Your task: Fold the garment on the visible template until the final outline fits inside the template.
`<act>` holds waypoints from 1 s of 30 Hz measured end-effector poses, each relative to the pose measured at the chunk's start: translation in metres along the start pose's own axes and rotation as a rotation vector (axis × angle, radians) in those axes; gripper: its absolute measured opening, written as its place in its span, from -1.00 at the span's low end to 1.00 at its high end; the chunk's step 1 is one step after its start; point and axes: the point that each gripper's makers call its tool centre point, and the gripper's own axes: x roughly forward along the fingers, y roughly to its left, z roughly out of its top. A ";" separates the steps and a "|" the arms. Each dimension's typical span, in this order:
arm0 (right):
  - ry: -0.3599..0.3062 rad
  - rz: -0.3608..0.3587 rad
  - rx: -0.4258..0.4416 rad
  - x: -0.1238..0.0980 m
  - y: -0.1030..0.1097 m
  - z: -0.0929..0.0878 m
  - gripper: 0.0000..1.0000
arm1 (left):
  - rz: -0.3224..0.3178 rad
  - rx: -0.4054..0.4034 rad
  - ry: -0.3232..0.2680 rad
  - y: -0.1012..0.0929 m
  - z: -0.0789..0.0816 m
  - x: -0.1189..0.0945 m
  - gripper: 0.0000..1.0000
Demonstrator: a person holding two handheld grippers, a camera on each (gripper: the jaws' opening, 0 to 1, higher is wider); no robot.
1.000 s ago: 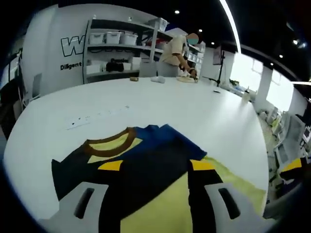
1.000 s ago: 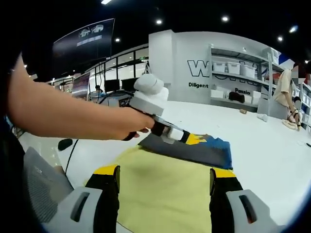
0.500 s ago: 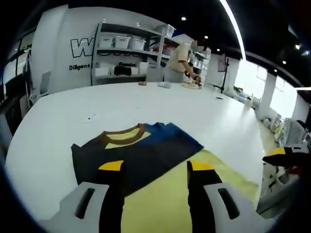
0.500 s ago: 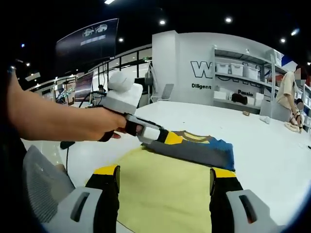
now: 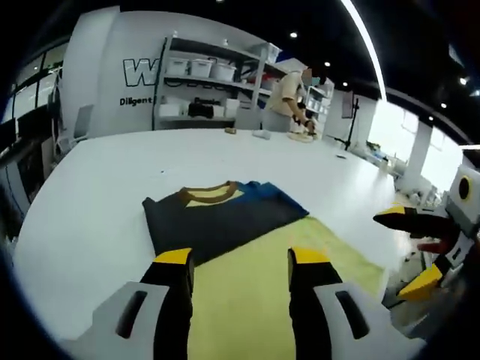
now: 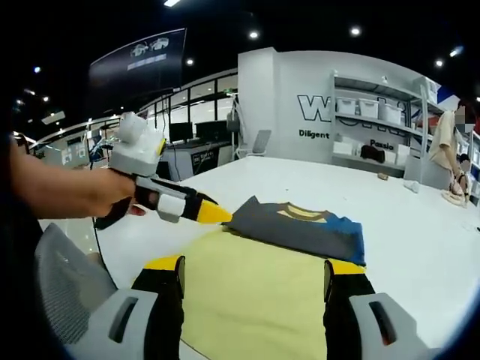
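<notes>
The garment [image 5: 217, 216] lies folded into a dark rectangle with a blue patch and a brown collar, on the far end of the yellow template [image 5: 255, 300]. My left gripper [image 5: 240, 259] hovers open over the template's near part, short of the garment. My right gripper [image 5: 409, 251] comes in from the right, off the template, its yellow tips apart. In the right gripper view the garment [image 6: 300, 229] rests across the far edge of the template [image 6: 255, 292]. My right gripper [image 6: 253, 264] stands open over the template. A hand holds the left gripper [image 6: 212, 214] just left of the garment's corner.
The template lies on a big white table [image 5: 112, 180] with rounded edges. At its far end a person [image 5: 289, 90] bends over small items. Shelves with bins [image 5: 202, 82] stand behind. A grey mesh chair [image 6: 52, 292] is near the table edge on my left.
The left gripper has drawn back off the garment toward the template's near left side. The garment stays folded and flat. The right gripper holds still and open.
</notes>
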 end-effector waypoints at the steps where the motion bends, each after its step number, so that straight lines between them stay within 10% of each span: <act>1: 0.001 0.001 0.002 0.000 0.000 0.000 0.51 | 0.003 -0.005 0.000 0.000 -0.002 -0.004 -0.08; 10: 0.022 0.007 0.001 0.001 0.002 -0.005 0.52 | 0.013 -0.090 0.021 0.001 -0.034 -0.053 -0.10; 30: 0.056 0.003 -0.018 -0.001 -0.001 -0.010 0.53 | 0.051 -0.146 0.091 -0.002 -0.073 -0.082 -0.17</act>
